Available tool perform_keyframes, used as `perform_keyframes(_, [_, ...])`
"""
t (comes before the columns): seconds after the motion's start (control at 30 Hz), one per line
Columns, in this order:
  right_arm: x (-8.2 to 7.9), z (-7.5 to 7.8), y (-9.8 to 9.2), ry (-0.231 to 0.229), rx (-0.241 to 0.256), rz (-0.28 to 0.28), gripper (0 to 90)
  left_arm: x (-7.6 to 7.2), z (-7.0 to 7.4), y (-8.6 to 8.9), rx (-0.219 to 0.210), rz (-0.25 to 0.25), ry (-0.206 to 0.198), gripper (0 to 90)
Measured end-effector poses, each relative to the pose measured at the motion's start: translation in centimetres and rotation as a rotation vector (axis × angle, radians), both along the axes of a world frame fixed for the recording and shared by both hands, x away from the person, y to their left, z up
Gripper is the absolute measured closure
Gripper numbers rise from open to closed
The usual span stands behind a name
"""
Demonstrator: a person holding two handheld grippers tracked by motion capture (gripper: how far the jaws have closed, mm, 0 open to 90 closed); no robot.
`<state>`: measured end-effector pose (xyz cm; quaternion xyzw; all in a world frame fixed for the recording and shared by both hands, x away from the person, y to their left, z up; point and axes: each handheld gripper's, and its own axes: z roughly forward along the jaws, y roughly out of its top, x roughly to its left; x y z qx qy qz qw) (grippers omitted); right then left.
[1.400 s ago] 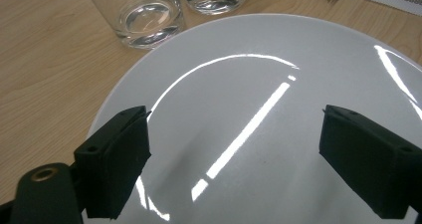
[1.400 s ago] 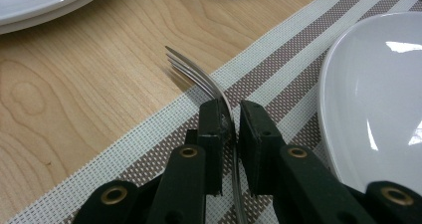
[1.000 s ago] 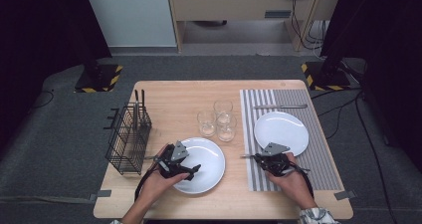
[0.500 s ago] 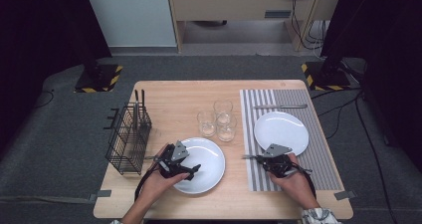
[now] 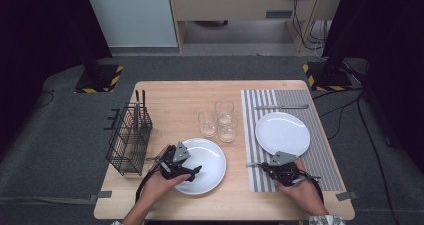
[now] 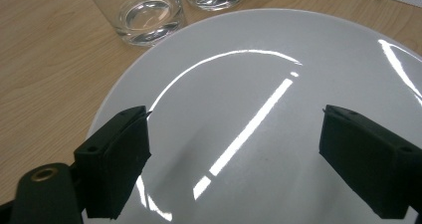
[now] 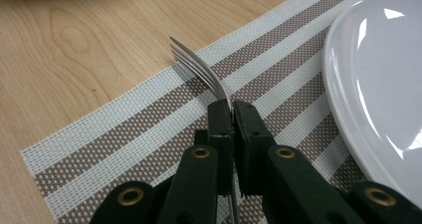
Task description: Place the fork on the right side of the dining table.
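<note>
1. Steel tines of a fork (image 7: pixel 201 69) stick out ahead of the right gripper (image 7: pixel 232 107), whose jaws are clenched on the fork's neck; the tines curve up and away from the jaw tips.
2. Under that gripper lies a striped placemat (image 7: pixel 124 139), brown and white weave, with bare wooden table (image 7: pixel 74 40) just beyond the tines.
3. To the side of the jaws in the right gripper view, a white plate (image 7: pixel 378 84) rests on the placemat, near the gripper but not touching it.
4. In the high view the right gripper (image 5: pixel 254 165) sits at the near left corner of the placemat (image 5: pixel 320 150), the fork (image 5: pixel 252 165) pointing away from the hand towards the other plate.
5. The left gripper (image 6: pixel 234 149) has its jaws spread wide and grasps nothing; it hovers over a second white plate (image 6: pixel 259 74), which spans the space between and below both jaws.
6. Ahead of the left gripper, just past the plate's far rim, stand clear drinking glasses (image 6: pixel 149 15) on the wood.
7. In the high view, the left gripper (image 5: pixel 194 171) is over the near left part of its plate (image 5: pixel 210 157), with a black wire cutlery basket (image 5: pixel 127 137) close beside it on the outer side.
8. A knife (image 5: pixel 280 106) lies across the far end of the placemat, well apart from both grippers.
</note>
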<state>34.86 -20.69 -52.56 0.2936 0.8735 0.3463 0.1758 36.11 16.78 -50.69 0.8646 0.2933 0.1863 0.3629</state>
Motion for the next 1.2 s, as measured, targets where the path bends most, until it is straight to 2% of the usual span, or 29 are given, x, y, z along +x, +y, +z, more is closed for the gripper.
perform_keyframes(0.1, [-0.1, 0.0, 0.2, -0.003, 0.014, 0.013, 65.3, 0.0, 0.0, -0.1, 0.000, -0.003, 0.003, 11.8])
perform_keyframes(0.2, [-0.2, 0.4, 0.6, -0.039, 0.034, 0.014, 55.7, 0.0, -0.1, -0.1, 0.002, -0.005, 0.005, 11.8])
perform_keyframes(0.4, [0.0, 0.9, 1.0, -0.085, 0.049, -0.019, 53.7, 0.0, 0.0, 0.0, 0.005, -0.005, -0.003, 12.1])
perform_keyframes(0.5, [0.2, 1.1, 0.9, -0.090, 0.060, -0.034, 48.0, 0.0, 0.0, -0.1, 0.008, -0.004, -0.004, 12.8])
perform_keyframes(0.63, [0.3, 1.1, 1.1, -0.084, 0.072, -0.026, 61.2, 0.0, 0.0, -0.1, 0.009, -0.002, -0.004, 12.8])
perform_keyframes(0.8, [0.4, 0.8, 1.5, -0.077, 0.041, -0.015, 75.9, 0.0, 0.0, -0.1, 0.008, -0.001, -0.002, 12.8])
perform_keyframes(0.93, [0.5, 0.8, 1.3, -0.076, 0.033, -0.033, 77.3, 0.0, -0.2, -0.1, 0.015, -0.001, 0.007, 12.9])
perform_keyframes(1.2, [0.6, 0.8, 1.2, -0.068, 0.036, -0.033, 83.7, 0.0, -0.2, -0.1, 0.013, 0.001, 0.009, 13.2])
